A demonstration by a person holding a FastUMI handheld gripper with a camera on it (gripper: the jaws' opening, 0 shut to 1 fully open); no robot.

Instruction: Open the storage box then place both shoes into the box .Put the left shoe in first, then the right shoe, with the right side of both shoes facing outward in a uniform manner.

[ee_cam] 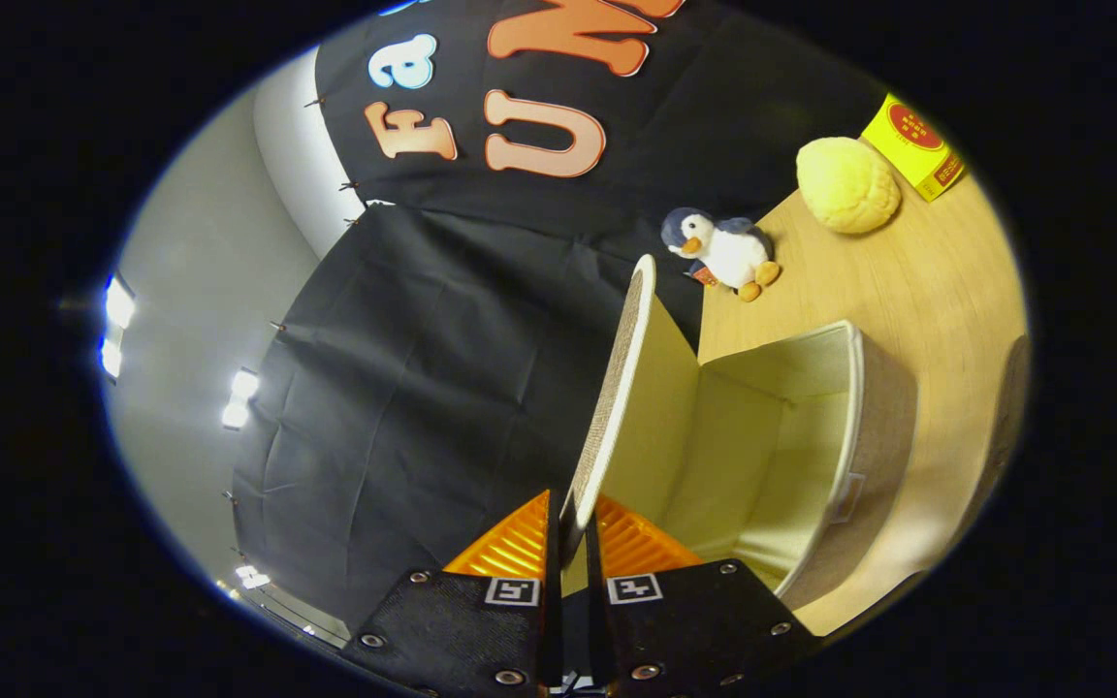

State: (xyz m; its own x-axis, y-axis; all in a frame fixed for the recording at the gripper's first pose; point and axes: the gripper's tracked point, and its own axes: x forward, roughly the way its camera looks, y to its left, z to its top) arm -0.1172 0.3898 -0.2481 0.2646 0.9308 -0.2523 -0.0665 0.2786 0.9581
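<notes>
**Lid pinched, box open**

Jaws (pixel 570 543) clamped on the near edge of the lid (pixel 617 388); lid seen edge-on, its long axis running straight away from the jaws toward the wall; inner face turned to the box (pixel 854 427); box sits on the bench (pixel 917 291), mouth open, pale lining exposed, interior bare; beyond the box, well apart from it: penguin toy (pixel 723 252), yellow plush (pixel 847 184), yellow carton (pixel 915 145) at the far bench edge.
</notes>
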